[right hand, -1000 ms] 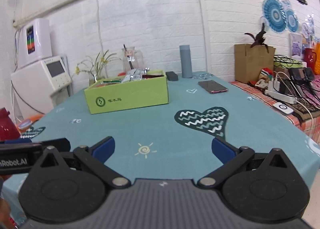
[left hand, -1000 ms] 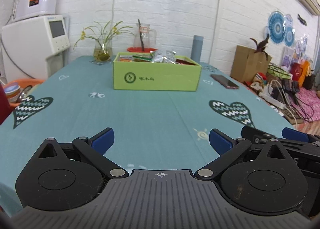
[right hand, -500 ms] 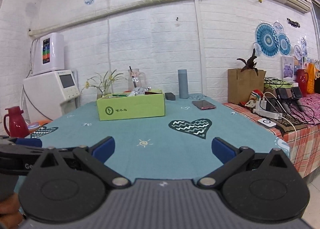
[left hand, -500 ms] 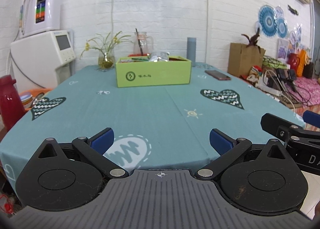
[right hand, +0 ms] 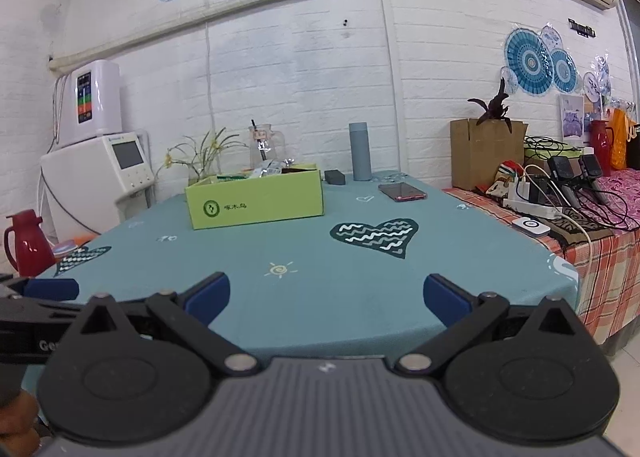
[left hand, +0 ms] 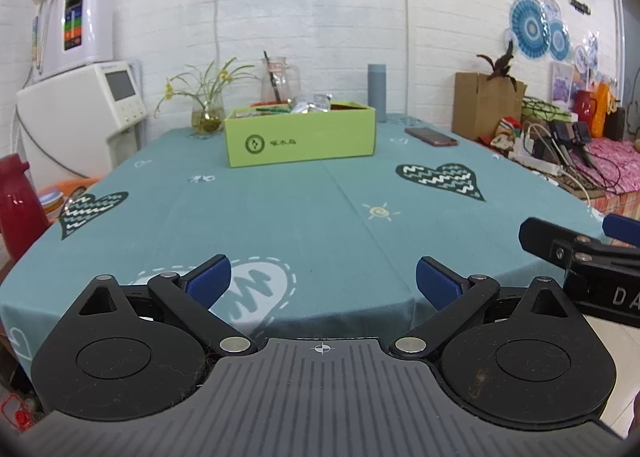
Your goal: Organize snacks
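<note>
A lime-green cardboard box (left hand: 300,135) (right hand: 256,201) stands far back on the teal tablecloth, with several snack packets (left hand: 310,103) (right hand: 270,169) poking above its rim. My left gripper (left hand: 322,283) hangs open over the table's near edge, nothing between its blue pads. My right gripper (right hand: 326,293) is also open and empty, held at the near edge a good way from the box. Each gripper shows at the side of the other's view: the right one (left hand: 580,253) at the right, the left one (right hand: 36,305) at the left.
Behind the box stand a glass vase with flowers (left hand: 208,113), a glass jug (left hand: 278,79) and a grey flask (right hand: 360,151). A phone (right hand: 402,191) lies to the right. A red thermos (right hand: 26,243) stands at the left. Chargers and cables crowd the checked side table (right hand: 560,209).
Both grippers have drawn back from the box toward the table's near edge and risen, so the box looks smaller and farther. Both stayed open and empty.
</note>
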Available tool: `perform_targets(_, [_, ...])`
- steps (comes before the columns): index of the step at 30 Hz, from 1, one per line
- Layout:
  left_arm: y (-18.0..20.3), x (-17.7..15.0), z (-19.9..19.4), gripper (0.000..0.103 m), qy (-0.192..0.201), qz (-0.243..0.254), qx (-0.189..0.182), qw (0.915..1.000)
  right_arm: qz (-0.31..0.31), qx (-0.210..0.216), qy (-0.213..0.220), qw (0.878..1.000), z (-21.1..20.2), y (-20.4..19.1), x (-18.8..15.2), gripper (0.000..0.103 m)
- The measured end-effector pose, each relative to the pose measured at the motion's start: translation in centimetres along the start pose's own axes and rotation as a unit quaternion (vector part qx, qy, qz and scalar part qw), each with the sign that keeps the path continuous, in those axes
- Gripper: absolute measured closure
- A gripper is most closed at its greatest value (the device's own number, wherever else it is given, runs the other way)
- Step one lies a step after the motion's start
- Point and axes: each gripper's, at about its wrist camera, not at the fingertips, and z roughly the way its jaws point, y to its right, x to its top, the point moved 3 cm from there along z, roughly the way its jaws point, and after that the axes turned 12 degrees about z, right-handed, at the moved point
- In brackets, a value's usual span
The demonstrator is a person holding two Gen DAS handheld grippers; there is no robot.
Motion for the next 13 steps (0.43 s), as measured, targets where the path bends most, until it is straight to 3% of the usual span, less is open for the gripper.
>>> perform_targets(13, [-0.90, -0.68, 0.84, 0.018, -0.014, -0.022, -0.012, 0.9996, -0.015, -0.002, 0.004, 1.000, -0.23, -0.85, -0.64, 0.000])
